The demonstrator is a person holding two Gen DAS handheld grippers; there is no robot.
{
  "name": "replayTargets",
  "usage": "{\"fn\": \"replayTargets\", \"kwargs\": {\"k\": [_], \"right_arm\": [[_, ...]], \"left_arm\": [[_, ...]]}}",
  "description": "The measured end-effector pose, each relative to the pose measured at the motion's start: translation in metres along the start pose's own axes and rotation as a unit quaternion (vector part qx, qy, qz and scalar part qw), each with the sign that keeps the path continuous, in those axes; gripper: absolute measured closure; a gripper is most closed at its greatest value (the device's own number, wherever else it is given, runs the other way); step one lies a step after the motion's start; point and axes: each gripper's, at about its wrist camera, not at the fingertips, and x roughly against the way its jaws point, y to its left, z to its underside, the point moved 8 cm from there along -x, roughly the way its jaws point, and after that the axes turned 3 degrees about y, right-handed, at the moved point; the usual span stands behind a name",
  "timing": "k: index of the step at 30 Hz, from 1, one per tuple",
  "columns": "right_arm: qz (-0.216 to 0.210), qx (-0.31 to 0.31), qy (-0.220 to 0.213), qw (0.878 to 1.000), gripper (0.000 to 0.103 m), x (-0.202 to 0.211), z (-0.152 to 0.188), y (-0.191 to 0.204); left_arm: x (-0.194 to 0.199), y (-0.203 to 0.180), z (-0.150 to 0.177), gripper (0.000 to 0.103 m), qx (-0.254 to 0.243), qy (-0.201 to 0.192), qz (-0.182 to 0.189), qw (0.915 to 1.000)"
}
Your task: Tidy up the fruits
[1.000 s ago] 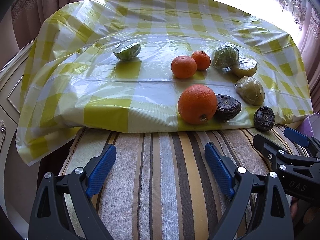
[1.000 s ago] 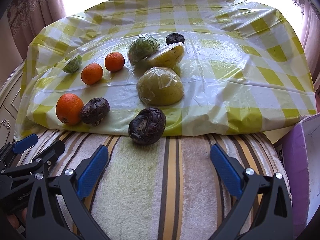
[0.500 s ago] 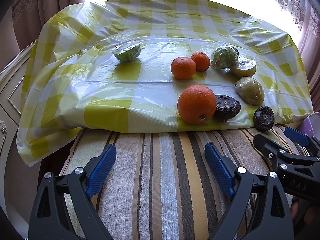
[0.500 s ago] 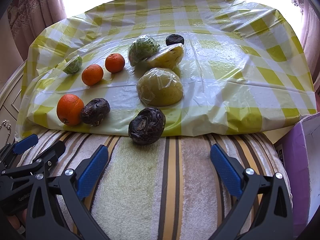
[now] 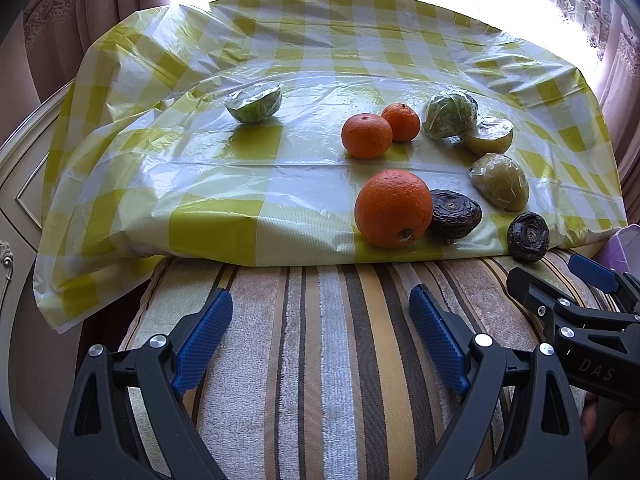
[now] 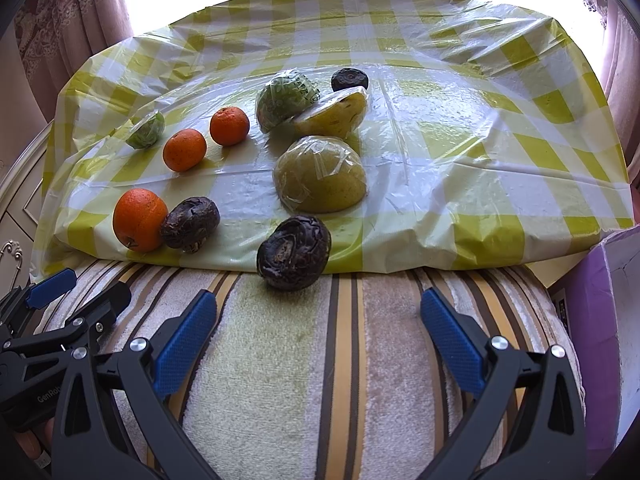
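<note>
Both the left claw (image 5: 320, 332) and the right claw (image 6: 316, 332) gape empty; purple box (image 6: 600, 320) contents hidden.

**Glossy film, pile cloth, matt plastic**

The checked tablecloth (image 5: 240, 184) is thin plastic film, glossy and creased. At 6 o'clock of it lies a striped towel (image 5: 320, 360) of soft looped pile, matt. The big orange (image 5: 392, 208) has pebbled, faintly shiny peel; the dark fruit (image 5: 456, 214) at its 3 o'clock is wrinkled and dull. The pear half (image 6: 320, 180) is wrapped in crinkled, shiny cling film. The left gripper (image 5: 320, 340) is matt black plastic, with blue knurled pads (image 5: 438, 338) and bright metal screws. Lace curtains (image 6: 60, 20) hang at 10 o'clock.
</note>
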Motion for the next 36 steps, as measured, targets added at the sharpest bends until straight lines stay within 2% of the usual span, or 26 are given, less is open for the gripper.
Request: {"fn": "replayTargets", "kwargs": {"k": [27,36], "right_arm": [[-0.008,-0.005,-0.002,1.000,0.001,-0.0002,0.0000,0.0004],[-0.008,-0.006,-0.003,1.000,0.001,0.0002,0.0000,0.0002]], "left_arm": [[0.0018,-0.0021,-0.0018,0.018,-0.003,-0.003,0.000,1.0000],[0.0039,-0.0082,-0.0010,0.024,-0.009,-0.011,0.005,0.9999]]}}
